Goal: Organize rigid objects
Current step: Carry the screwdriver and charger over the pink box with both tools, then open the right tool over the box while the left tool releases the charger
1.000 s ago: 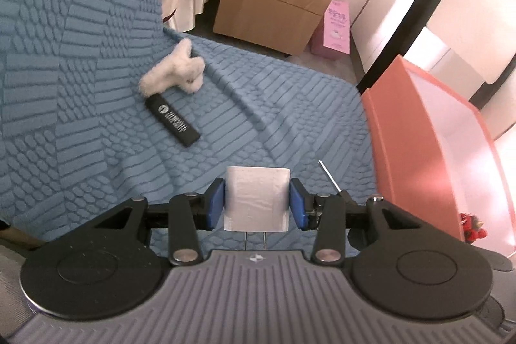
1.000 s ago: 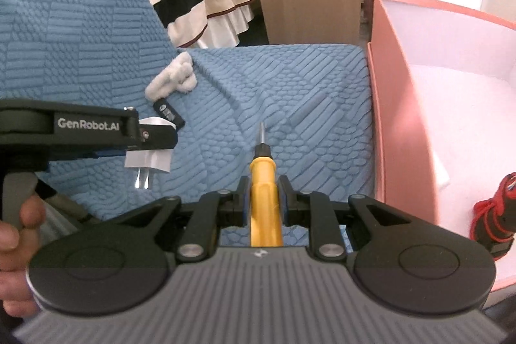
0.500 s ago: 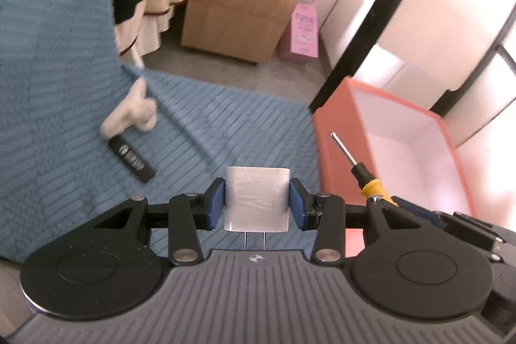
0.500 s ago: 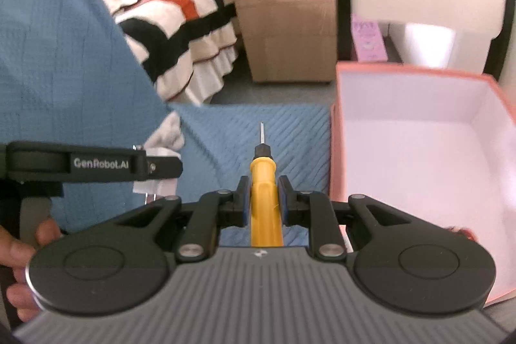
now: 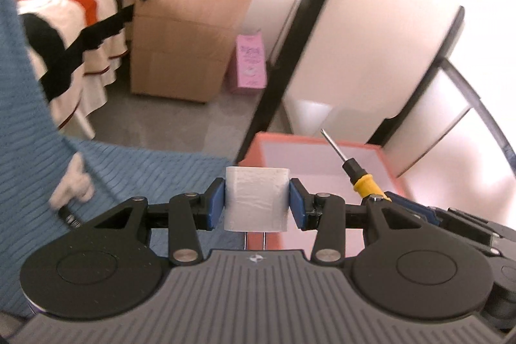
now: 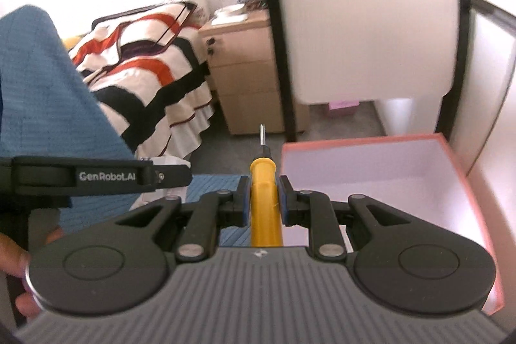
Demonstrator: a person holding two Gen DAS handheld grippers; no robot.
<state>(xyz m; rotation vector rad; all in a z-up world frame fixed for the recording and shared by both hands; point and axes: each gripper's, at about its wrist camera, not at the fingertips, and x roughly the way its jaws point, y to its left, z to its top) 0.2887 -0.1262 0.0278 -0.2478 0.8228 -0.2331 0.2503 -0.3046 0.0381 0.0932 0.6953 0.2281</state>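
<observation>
So both hands have lifted off the blue blanket (image 5: 135,157): left gripper (image 5: 257,204) clamps the white plug (image 5: 256,199), right gripper (image 6: 263,204) pinches the yellow screwdriver (image 6: 264,215), now near the pink box (image 6: 458,163). Drop-off looks next.

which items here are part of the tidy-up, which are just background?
Job:
- white plug, clamped in left gripper
- screwdriver, clamped in right gripper
- pink box, open
- black stick on the blue cover, probably
- white fluffy thing beside it: soft, unclear

Background:
- drawer unit
- striped bedspread
- pink carton
</observation>
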